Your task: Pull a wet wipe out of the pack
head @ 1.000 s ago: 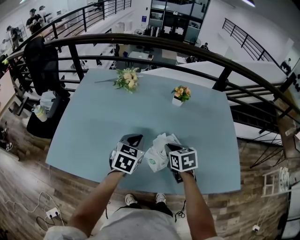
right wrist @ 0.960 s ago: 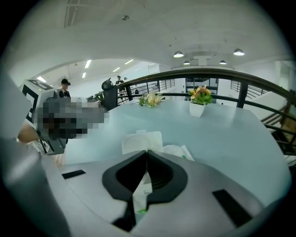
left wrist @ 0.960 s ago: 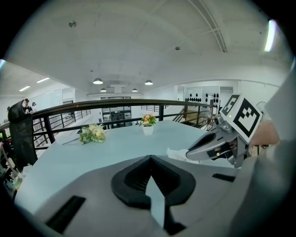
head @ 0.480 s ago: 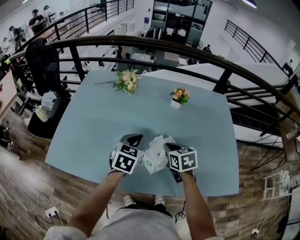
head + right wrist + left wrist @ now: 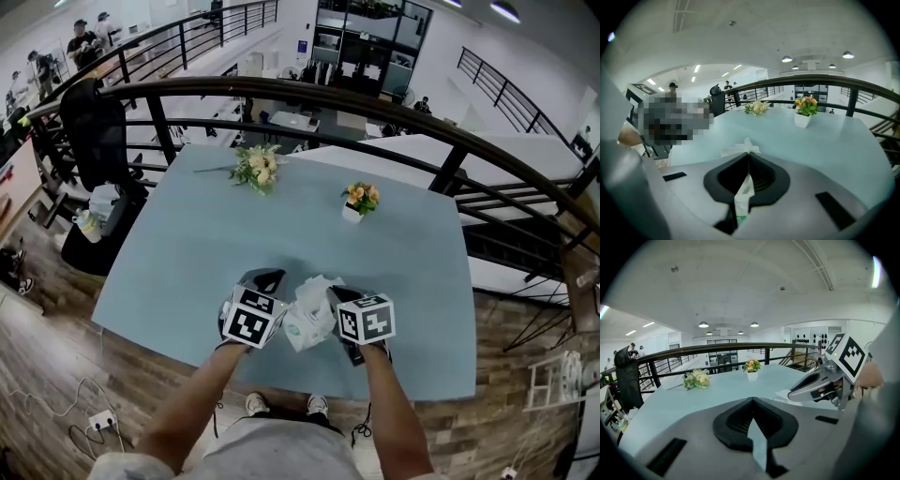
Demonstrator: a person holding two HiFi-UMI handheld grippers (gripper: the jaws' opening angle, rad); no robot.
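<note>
The wet wipe pack (image 5: 305, 322), white with a green mark, is tilted up between my two grippers near the table's front edge. A crumpled white wipe (image 5: 317, 284) sticks out of its top. My right gripper (image 5: 337, 294) is shut on the pack. In the right gripper view the jaws (image 5: 749, 155) pinch a thin white and green edge of the pack (image 5: 742, 196), and white sheet (image 5: 739, 149) shows past the tips. My left gripper (image 5: 266, 279) is just left of the pack. Its jaws (image 5: 751, 401) meet at the tip, and I see nothing held between them.
The pale blue table (image 5: 187, 244) carries a flower bouquet (image 5: 255, 167) at the far left and a small potted plant (image 5: 359, 199) at the far right. A dark railing (image 5: 450, 141) runs behind the table. The table's front edge is just below the grippers.
Both grippers keep their places. The pack and its wipe sit very slightly further left. The head view has shifted a little.
</note>
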